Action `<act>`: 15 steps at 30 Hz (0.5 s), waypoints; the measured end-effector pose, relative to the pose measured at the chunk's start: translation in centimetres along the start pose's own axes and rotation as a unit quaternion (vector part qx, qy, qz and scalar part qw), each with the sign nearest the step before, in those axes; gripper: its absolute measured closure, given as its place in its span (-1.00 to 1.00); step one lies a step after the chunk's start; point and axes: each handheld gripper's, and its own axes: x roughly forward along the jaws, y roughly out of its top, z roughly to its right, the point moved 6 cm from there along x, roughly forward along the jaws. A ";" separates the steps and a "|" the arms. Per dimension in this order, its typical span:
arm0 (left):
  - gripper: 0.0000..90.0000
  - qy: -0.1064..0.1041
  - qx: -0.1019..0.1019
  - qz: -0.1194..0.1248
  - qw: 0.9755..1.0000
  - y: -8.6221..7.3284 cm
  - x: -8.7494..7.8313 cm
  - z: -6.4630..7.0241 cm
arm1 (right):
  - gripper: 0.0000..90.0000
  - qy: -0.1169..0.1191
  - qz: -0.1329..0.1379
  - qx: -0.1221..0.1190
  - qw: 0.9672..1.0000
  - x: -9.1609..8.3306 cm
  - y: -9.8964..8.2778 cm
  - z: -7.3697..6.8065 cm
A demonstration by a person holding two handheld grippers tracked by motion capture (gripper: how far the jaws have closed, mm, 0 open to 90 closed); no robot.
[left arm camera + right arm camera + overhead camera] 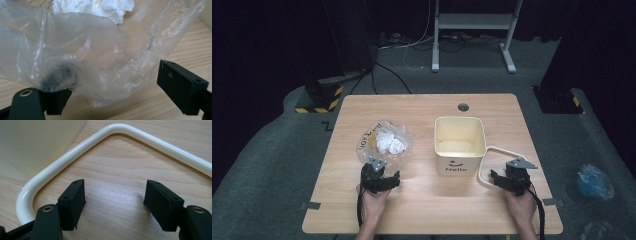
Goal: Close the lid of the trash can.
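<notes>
Plainly, "Hello" marks the cream bin (459, 150); both grippers' jaws gape wide, left (380, 178) at the plastic bag (82, 52).

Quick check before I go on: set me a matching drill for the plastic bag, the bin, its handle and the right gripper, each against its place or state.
Things:
1. plastic bag
2. cream bin
3. bin handle
4. right gripper

Places or states:
A. jaws open, nothing between them
B. lying flat on the table, folded down
C. upright, nothing visible inside
D. clear, holding crumpled white paper, at the left gripper's jaws

Pairs: 1-D, 2-C, 3-B, 4-A
</notes>
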 end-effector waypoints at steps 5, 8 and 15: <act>-0.64 0.006 -0.003 -0.003 1.000 -0.2 0.3 -0.1 | -0.27 0.000 0.000 0.000 1.000 0.0 0.0 0.0; -0.64 0.010 -0.002 -0.004 1.000 -0.3 0.6 -0.2 | -0.28 0.000 0.000 0.000 1.000 0.0 0.0 0.0; -0.64 0.014 -0.004 -0.005 1.000 -0.5 1.0 -0.3 | -0.29 0.001 -0.001 -0.001 1.000 0.0 0.0 0.0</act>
